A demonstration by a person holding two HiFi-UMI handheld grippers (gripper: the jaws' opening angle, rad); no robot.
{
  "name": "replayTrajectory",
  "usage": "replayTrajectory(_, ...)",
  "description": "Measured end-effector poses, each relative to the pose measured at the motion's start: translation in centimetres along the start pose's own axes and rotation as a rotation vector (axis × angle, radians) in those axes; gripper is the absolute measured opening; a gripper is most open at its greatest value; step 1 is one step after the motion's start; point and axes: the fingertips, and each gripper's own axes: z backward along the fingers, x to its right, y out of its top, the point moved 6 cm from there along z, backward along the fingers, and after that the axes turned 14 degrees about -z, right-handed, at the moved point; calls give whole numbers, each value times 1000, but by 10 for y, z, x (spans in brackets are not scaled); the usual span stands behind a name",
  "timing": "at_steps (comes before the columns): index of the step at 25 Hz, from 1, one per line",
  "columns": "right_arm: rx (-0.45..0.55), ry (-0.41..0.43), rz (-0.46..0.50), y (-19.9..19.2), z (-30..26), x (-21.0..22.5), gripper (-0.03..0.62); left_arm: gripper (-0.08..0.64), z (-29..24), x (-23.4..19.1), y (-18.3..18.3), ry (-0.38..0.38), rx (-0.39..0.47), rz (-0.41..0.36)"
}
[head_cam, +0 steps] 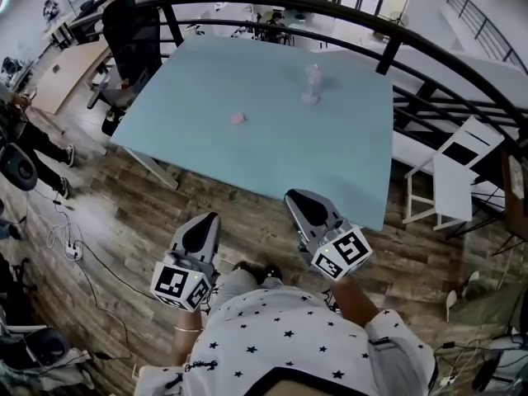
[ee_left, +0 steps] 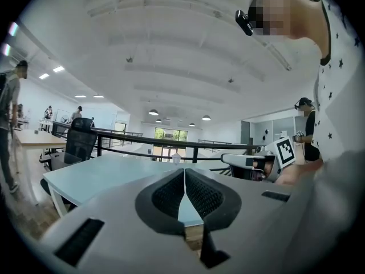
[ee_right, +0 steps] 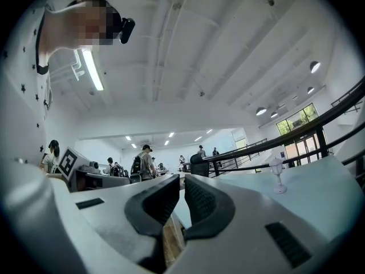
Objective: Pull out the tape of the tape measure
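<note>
Left gripper [head_cam: 206, 219] and right gripper [head_cam: 295, 198], fingers clenched empty, hover before table [head_cam: 330, 155]; pink tape measure [head_cam: 238, 119] axis unreadable

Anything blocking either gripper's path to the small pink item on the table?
Nothing visible. The pink item lies alone on the table; the pale stand sits beyond it to the right, off both paths.

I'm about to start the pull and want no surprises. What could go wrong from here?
1. The small pink object, probably the tape measure though too small to tell, lies loose on the table; it may slide unless one gripper pins it.
2. The left gripper and right gripper are shut and held near the body, so a long reach is needed.
3. The upright pale stemmed object could be knocked over.
</note>
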Motion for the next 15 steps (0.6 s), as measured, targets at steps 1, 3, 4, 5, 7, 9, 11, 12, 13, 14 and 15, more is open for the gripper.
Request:
replayTrajectory(1, 1, -5, -3, 0, -2, 4, 9, 29, -4, -2, 0, -7, -4, -6)
replayTrajectory(3, 3, -14, -3, -1, -7, 11, 9, 29, -12, -9, -2, -13, -6, -13)
replayTrajectory(4, 4, -18, -2, 0, -10, 13, 9, 29, -16, -13, -2, -14, -4, -13)
replayTrajectory(5, 4, -22, -1, 0, -13, 16, 9, 29, -21, -17, -2, -16, 0, -15)
replayTrajectory(7, 5, -31, 5, 3, -20, 21, 9, 29, -32, -26, 0, -28, 9, -23)
replayTrajectory(9, 10, -46, 14, 7, -26, 27, 9, 29, -46, -36, 2, -47, 19, -29)
replayTrajectory(11, 21, -71, 22, 12, -32, 36, 9, 29, -62, -48, 2, -65, 32, -31)
replayTrajectory(12, 29, -86, 26, 15, -36, 41, 11, 29, -70, -55, 2, -73, 38, -33)
replayTrajectory(13, 37, -103, 31, 18, -41, 46, 12, 29, -79, -63, 2, -81, 44, -35)
replayTrajectory(14, 44, -119, 38, 21, -46, 51, 12, 29, -88, -70, 3, -91, 49, -39)
replayTrajectory(15, 48, -132, 45, 24, -51, 56, 12, 29, -97, -78, 3, -101, 53, -43)
